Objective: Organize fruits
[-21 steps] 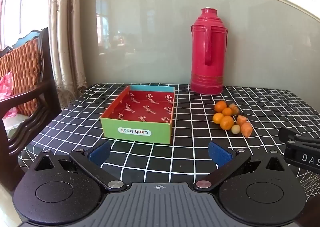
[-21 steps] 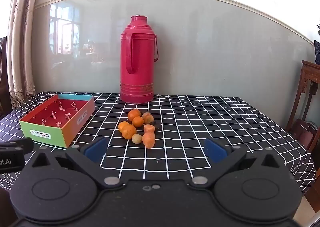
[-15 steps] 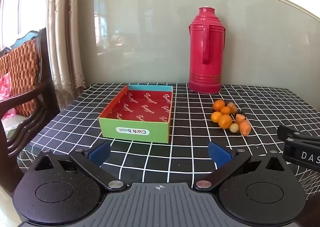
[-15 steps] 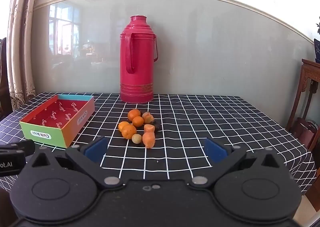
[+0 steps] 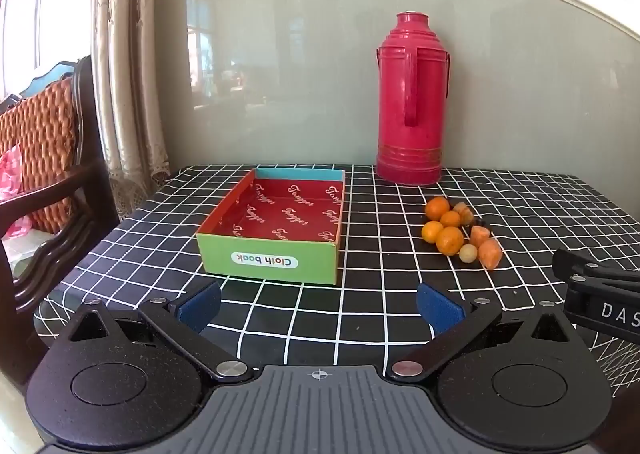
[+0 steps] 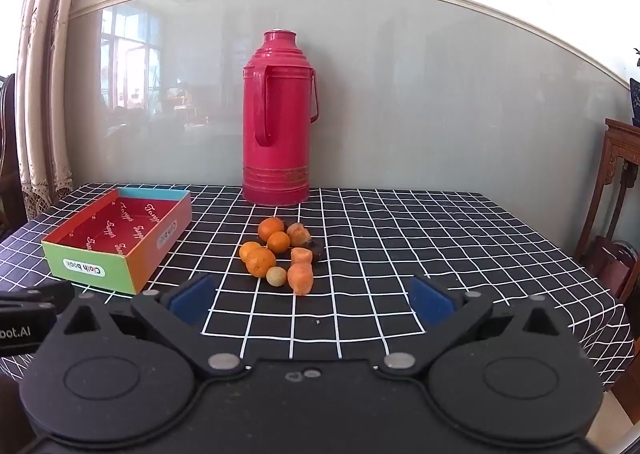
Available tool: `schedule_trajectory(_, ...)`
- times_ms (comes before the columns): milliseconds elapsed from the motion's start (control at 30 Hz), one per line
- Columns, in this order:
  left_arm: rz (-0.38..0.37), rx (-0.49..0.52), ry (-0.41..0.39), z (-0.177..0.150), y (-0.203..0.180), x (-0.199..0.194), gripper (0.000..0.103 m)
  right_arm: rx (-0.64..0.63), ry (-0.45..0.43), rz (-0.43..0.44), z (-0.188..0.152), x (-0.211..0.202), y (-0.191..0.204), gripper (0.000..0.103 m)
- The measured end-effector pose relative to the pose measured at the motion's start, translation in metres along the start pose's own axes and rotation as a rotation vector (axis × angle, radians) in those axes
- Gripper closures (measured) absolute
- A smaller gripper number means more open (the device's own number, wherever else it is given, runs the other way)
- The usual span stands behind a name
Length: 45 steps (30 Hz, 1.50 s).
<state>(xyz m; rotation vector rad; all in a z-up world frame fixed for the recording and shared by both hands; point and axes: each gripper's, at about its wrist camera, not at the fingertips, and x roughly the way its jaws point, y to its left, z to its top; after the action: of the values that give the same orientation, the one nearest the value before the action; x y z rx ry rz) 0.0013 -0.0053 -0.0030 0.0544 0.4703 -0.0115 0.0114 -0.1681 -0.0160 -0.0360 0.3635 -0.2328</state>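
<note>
Barely shifted, left tool (image 5: 318, 304) gapes before box (image 5: 272, 260).

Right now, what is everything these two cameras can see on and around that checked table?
Table: one, black cloth with white grid.
Box: one, green front, red inside, nothing in it, table's left part.
Flask: one, red, upright at the back by the wall.
Fruits: small pile, mostly orange, one pale yellow-green, right of the box.
Chair: one, dark wood, orange cushion, beside the table's left end.
Curtain: beige, behind the chair.
Wooden stand: one, brown, right of the table.
Left gripper: black, blue pads, open.
Right gripper: same, open.
</note>
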Motion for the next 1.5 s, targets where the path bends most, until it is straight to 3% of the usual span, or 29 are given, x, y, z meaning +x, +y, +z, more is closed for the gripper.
schedule_trajectory(1500, -0.001, -0.004, 0.004, -0.0011, 0.0043, 0.0002, 0.000, 0.005, 0.004, 0.005, -0.0015, 0.0008, 0.0012, 0.005)
